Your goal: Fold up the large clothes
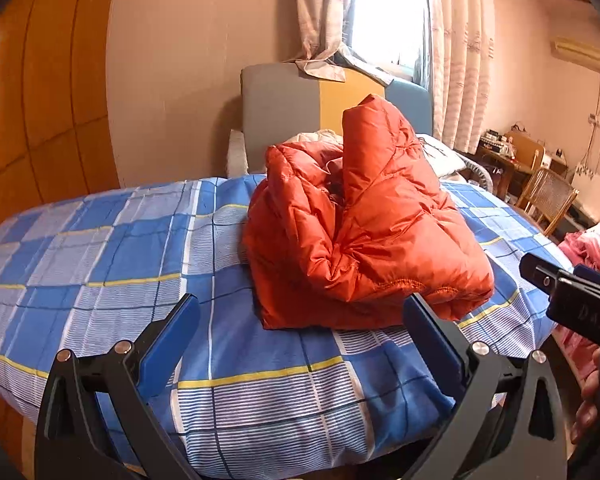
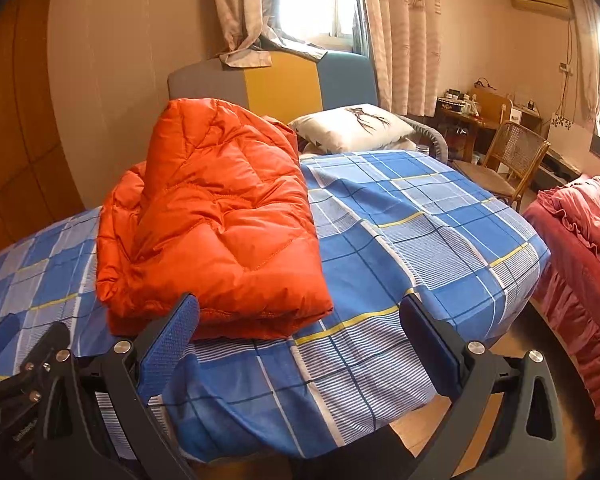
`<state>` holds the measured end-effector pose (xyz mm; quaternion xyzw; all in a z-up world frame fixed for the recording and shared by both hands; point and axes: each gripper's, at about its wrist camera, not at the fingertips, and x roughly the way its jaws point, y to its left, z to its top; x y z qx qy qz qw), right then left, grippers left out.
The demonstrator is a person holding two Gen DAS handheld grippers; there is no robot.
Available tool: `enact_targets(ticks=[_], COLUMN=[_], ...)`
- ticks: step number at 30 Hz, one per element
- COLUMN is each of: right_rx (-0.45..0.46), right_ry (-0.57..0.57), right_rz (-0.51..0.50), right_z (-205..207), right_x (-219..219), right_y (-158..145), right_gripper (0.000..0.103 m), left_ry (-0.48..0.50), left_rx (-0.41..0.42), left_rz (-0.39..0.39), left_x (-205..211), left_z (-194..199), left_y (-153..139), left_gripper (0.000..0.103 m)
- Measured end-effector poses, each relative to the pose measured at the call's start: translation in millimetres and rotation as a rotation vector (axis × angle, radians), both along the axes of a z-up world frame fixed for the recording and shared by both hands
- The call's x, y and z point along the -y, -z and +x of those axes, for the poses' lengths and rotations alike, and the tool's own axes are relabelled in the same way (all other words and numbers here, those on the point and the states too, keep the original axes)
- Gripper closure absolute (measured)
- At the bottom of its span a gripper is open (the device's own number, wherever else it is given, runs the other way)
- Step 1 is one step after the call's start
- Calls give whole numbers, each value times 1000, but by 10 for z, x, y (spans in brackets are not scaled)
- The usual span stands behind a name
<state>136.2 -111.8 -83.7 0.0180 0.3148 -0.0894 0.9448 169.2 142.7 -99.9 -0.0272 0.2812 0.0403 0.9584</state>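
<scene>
An orange puffer jacket (image 1: pixel 364 232) lies folded in a thick bundle on the blue checked bed sheet (image 1: pixel 100 264), with one part standing up at the back. It also shows in the right wrist view (image 2: pixel 216 232). My left gripper (image 1: pixel 302 320) is open and empty, held just in front of the jacket's near edge. My right gripper (image 2: pixel 300 320) is open and empty, also in front of the jacket's near edge, to its right. The right gripper's body shows at the right edge of the left wrist view (image 1: pixel 572 300).
The blue checked sheet (image 2: pixel 420 232) covers a table-like surface with its front edge near me. A grey, yellow and blue headboard (image 1: pixel 320 100) and a white pillow (image 2: pixel 352 126) stand behind. A wooden chair (image 2: pixel 508 160) and a red-covered bed (image 2: pixel 580 240) are to the right.
</scene>
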Motion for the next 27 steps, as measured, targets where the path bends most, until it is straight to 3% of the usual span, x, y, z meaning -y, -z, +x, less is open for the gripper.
enact_targets(ticks=[13, 27], right_rx=[8, 31], right_ry=[25, 38], right_rz=[4, -29], right_z=[-54, -154], right_x=[108, 215], right_y=[-21, -82], right_gripper=[3, 3], left_ry=[-13, 64], left_rx=[39, 66], left_rz=[-13, 18], left_x=[70, 333], left_z=[-121, -238], left_y=[-120, -194], left_gripper=[2, 2])
